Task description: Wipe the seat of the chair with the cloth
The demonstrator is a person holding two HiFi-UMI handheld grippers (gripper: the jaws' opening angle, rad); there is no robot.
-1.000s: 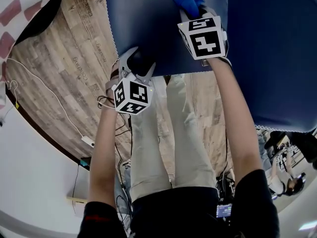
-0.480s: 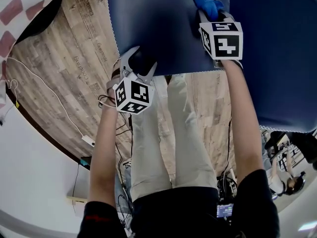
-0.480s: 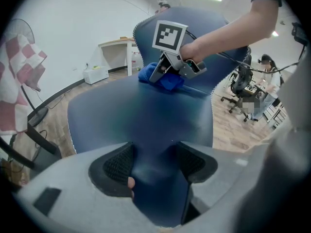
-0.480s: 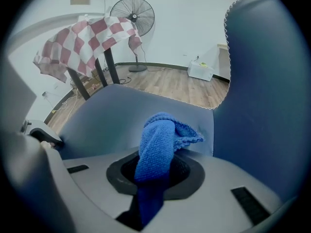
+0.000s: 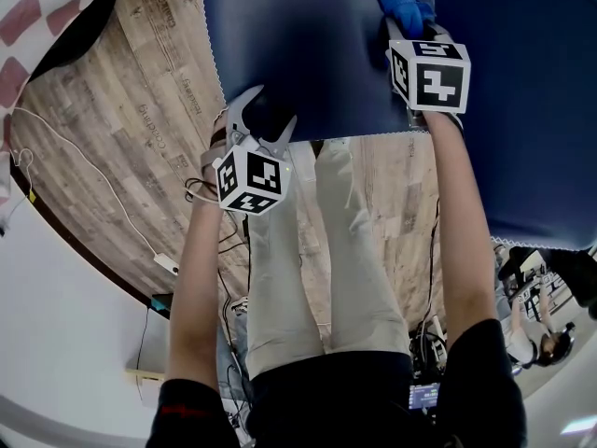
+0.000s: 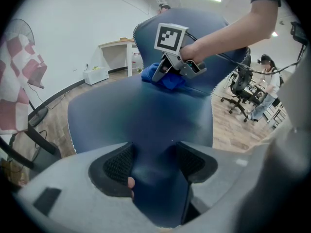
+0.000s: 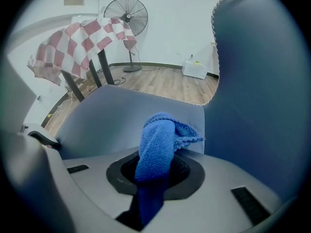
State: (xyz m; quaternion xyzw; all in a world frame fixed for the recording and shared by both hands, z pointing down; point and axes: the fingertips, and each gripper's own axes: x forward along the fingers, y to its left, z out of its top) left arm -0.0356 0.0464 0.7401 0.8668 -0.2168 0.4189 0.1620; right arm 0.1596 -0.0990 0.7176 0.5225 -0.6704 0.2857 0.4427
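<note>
— So, where's the cloth (image 7: 156, 144) at this point?

— In the right claw (image 7: 155, 176). Its jaws are closed on the bunched middle of it. A loose blue wad sticks out ahead of the tips and looks pressed down on the seat (image 5: 298, 54). The backrest (image 7: 262, 91) rises just to that claw's right.

— And the left claw (image 6: 153, 165)?

— Clamped over the near edge of the seat; the padded rim fills the gap between its pads. The right claw sits well ahead of it and off to its right. I'd guess the left one is steadying the chair (image 5: 522, 110).

— How will the cloth behave?

— Soft, light and knitted, by the look of it. It shouldn't slip out of the jaws easily, but it's floppy, so only the wad beyond the tips does any wiping. Held by the middle with a good lump forward seems right. Gripped at a corner, it would likely trail and fold under.

— The seat itself?

— Smooth dark-blue covering, apparently padded. It should give a little under pressure and let the cloth slide.

— Count it up for me.

— One blue cloth, one chair being wiped, two claws. A few office chairs (image 6: 239, 84) stand far off beyond the left claw, too small to count.
</note>
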